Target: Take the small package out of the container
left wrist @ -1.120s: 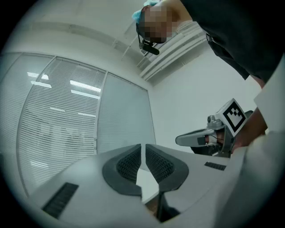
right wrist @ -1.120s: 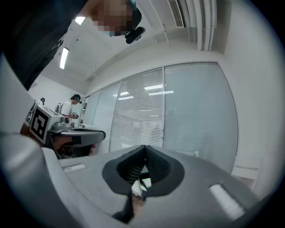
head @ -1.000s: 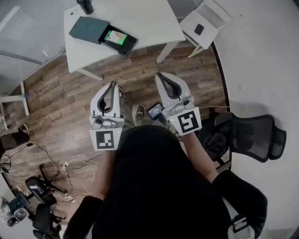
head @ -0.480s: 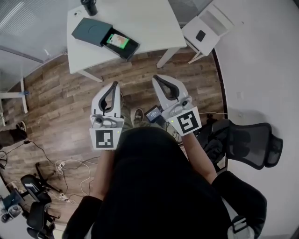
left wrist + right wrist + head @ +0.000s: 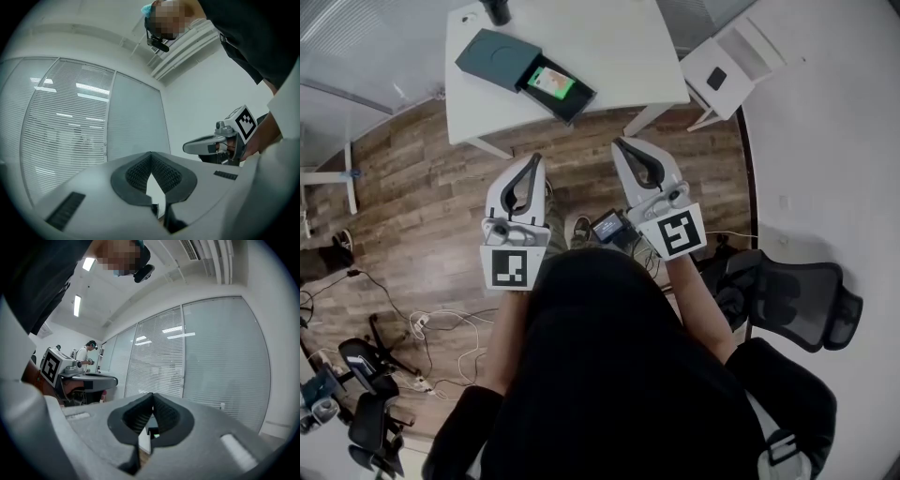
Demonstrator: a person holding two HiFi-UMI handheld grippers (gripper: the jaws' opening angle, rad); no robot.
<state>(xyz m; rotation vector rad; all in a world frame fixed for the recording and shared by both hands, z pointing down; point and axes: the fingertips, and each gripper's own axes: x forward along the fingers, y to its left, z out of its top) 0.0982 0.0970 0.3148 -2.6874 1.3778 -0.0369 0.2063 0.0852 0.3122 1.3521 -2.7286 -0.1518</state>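
Observation:
A dark teal container [image 5: 499, 58] lies on the white table [image 5: 609, 47] in the head view, its black tray pulled out to the right. In that tray rests the small green package [image 5: 554, 82]. My left gripper [image 5: 532, 161] and right gripper [image 5: 621, 147] are held side by side in the air over the wooden floor, short of the table's near edge. Both point toward the table with their fingertips touching and nothing between them. In the right gripper view a sliver of the table and the green package [image 5: 153, 431] shows through the gap behind the shut tips.
A dark cup [image 5: 497, 10] stands at the table's far edge. A small white side table [image 5: 733, 58] with a dark item is at the right, and a black office chair [image 5: 792, 295] lower right. Cables and gear lie on the floor at lower left [image 5: 356, 375]. Another person [image 5: 85, 354] stands far off.
Both grippers have moved forward toward the table, which now lies closer to their tips in the head view. Their jaws stay shut.

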